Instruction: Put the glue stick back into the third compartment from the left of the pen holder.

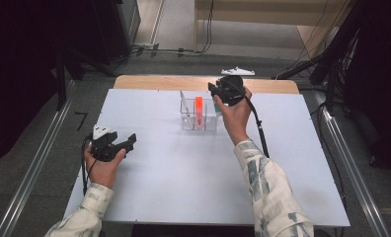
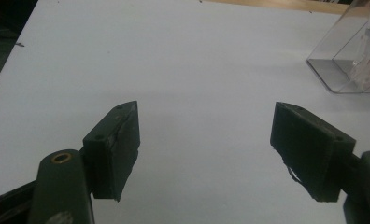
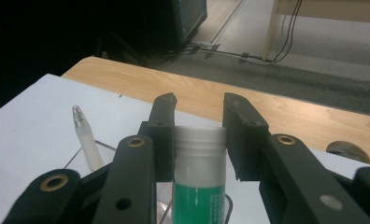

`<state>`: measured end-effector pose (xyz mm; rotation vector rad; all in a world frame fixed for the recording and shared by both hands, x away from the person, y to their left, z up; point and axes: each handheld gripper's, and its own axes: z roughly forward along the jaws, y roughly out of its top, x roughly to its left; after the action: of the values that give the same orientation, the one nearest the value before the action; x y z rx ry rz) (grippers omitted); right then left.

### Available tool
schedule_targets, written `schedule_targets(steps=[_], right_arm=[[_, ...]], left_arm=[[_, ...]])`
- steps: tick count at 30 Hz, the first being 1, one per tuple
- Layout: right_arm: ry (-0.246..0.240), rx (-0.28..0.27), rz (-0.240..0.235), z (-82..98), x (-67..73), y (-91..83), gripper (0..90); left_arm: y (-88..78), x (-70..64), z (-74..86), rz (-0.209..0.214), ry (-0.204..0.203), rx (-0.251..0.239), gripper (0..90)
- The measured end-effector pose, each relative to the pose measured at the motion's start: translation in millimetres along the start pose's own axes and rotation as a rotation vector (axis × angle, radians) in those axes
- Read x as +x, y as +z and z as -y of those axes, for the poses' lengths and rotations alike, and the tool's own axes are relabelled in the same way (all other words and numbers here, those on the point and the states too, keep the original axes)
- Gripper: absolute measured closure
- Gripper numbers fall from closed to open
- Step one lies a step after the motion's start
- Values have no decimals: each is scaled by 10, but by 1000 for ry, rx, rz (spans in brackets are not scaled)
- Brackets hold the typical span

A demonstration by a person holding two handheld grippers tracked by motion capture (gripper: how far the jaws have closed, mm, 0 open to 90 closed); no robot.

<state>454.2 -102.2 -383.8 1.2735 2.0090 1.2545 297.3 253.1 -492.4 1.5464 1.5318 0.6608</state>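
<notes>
My right gripper (image 3: pixel 199 109) is shut on the white cap of a green glue-stick-like tube (image 3: pixel 199 186), which stands upright between its jaws. In the high view this gripper (image 1: pixel 218 94) hovers over the right end of a clear plastic organiser (image 1: pixel 188 123) at the far middle of the white table. The organiser holds an orange stick (image 1: pixel 199 111) and a white pen (image 3: pixel 83 135) that leans to the left. My left gripper (image 1: pixel 129 143) rests at the table's left side, and its jaws (image 2: pixel 204 126) stand wide open over bare tabletop with nothing between them.
The white tabletop (image 1: pixel 183 168) lies on a wooden table whose far edge (image 1: pixel 154 82) shows beyond it. A white object (image 1: pixel 238 71) lies on the floor past that edge. Metal rails run along both sides, with dark stands and cables at the back.
</notes>
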Motion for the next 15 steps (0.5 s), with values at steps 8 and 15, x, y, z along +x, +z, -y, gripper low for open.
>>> schedule_targets(steps=[8,15], right_arm=[[19,3,3,-49,-11,97,642],[25,4,3,-69,-18,144,641]], left_arm=[[0,0,1,1,0,1,248],[4,2,3,-1,0,3,248]])
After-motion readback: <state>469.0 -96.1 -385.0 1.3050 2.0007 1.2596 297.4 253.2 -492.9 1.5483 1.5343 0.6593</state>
